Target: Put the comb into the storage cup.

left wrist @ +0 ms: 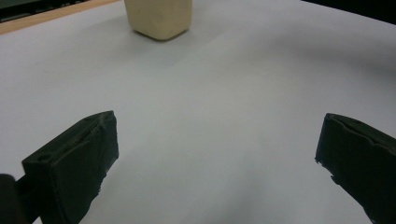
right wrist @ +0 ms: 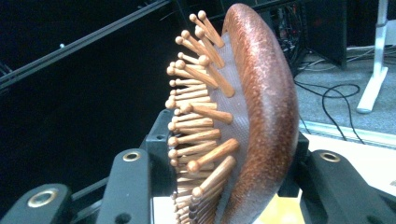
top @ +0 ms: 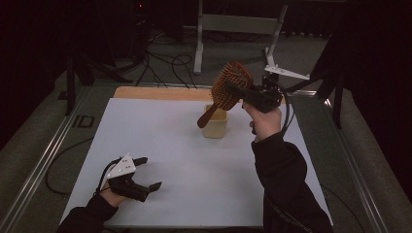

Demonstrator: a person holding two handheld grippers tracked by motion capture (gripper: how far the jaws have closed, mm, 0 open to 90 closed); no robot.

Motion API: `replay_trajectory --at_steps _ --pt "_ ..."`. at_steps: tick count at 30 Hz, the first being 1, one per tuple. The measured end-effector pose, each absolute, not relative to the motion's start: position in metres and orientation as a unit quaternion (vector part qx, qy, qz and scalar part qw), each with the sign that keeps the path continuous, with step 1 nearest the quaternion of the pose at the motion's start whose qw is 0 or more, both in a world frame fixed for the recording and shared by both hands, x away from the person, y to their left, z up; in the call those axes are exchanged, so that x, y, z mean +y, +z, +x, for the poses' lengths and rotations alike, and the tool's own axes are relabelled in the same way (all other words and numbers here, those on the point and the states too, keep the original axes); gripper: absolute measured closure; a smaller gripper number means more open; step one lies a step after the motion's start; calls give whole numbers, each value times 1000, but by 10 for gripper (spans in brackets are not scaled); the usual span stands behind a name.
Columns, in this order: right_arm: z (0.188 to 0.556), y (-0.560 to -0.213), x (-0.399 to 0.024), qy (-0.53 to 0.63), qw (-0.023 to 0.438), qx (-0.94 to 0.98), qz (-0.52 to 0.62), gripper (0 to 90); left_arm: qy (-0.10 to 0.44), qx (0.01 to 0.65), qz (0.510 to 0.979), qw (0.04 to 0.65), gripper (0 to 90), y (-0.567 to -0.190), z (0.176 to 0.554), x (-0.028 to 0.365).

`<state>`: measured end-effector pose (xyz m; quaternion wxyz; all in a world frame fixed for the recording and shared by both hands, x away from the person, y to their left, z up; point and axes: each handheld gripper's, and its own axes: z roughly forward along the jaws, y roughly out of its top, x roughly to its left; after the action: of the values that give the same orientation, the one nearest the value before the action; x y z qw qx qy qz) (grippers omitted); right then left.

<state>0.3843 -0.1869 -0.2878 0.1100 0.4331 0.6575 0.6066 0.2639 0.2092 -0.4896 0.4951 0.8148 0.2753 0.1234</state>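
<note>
High view: right claw [top: 241,92] pinches the wooden hairbrush [top: 228,89] above the cup [top: 215,124]; left claw [top: 148,174] spread, empty.

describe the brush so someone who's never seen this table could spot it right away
Start at the white table top and find the cream cup near its far edge. Above that cup the right gripper holds the hairbrush by its oval head, handle slanting down toward the cup. It is the one reddish-brown wooden thing, studded with round-tipped wooden pins.

High overview; tongs views close, forward-facing.
</note>
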Motion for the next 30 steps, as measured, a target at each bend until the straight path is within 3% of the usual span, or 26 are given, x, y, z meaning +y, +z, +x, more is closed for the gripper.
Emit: replay_trajectory --at_steps 16,30 --pt "413 -278 -197 598 155 642 455 528 125 272 811 502 0 -490 264 212" --pt "433 -302 -193 567 183 649 473 529 125 265 814 502 0 -490 264 211"
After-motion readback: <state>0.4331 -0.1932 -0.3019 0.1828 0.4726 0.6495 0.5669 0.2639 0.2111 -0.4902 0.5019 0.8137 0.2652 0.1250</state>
